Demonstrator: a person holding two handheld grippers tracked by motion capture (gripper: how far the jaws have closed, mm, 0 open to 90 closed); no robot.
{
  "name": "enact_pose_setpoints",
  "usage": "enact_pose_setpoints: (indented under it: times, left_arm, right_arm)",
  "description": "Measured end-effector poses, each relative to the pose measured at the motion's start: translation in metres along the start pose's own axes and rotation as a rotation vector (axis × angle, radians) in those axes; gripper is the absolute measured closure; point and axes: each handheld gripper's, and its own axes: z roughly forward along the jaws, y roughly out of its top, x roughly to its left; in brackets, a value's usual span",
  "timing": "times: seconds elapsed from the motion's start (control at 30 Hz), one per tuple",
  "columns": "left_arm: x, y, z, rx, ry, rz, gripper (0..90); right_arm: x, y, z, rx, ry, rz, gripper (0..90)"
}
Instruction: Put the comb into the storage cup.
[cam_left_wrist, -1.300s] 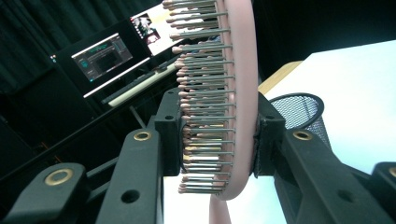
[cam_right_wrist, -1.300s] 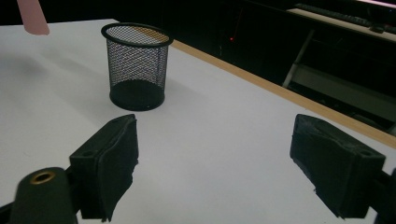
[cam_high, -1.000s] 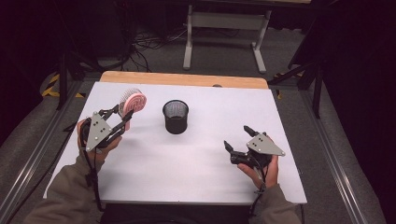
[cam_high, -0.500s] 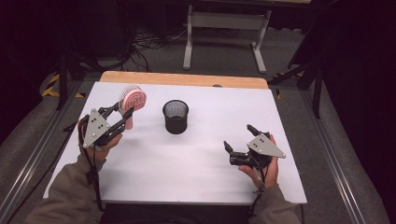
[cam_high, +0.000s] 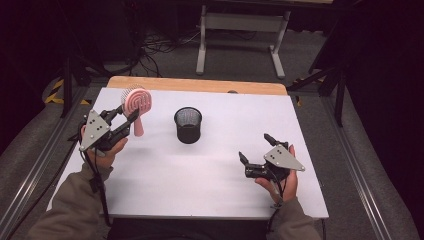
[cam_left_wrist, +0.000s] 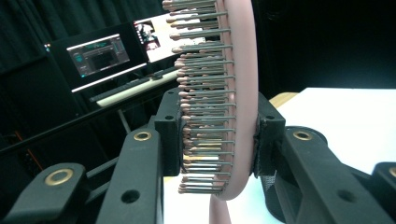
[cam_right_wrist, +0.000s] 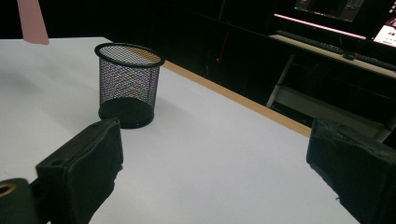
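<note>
The white rectangular table (cam_high: 200, 185) is carrying a black wire-mesh cup (cam_high: 188, 125), standing upright near the middle, a little toward the far edge. The left gripper (cam_high: 125, 117) is holding a pink round plastic hairbrush (cam_high: 137, 102) clear of the table near the far left corner, jaws clamped on the brush head, handle pointing down; compared with a second ago the brush is sitting higher and more upright. It probably needs carrying over the cup next. Near the right edge, the right gripper (cam_high: 255, 150) has just been opening its jaws; they are standing wide apart with nothing between them.
</note>
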Motion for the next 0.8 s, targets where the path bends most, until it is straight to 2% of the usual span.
enact_pose_setpoints:
  times: [0.17,0.37,0.4,0.5,0.8]
  left_arm:
    - [0.003,0.002,0.002,-0.011,-0.006,-0.011,63.9]
    - [0.005,0.005,0.006,-0.031,-0.01,-0.046,63.9]
    - [0.006,0.007,0.006,-0.033,-0.01,-0.04,63.9]
    - [0.007,0.011,0.011,-0.047,-0.016,-0.058,63.9]
    - [0.006,0.021,0.028,-0.062,-0.039,-0.071,63.9]
  right_arm:
    - [0.001,-0.001,0.001,0.007,-0.005,-0.005,4.2]
    - [0.002,-0.001,0.001,0.008,-0.009,-0.01,4.4]
    - [0.002,-0.001,0.001,0.007,-0.009,-0.009,4.4]
    - [0.002,-0.001,0.001,0.006,-0.011,-0.007,4.7]
    - [0.001,-0.001,0.001,0.005,-0.015,-0.009,4.7]
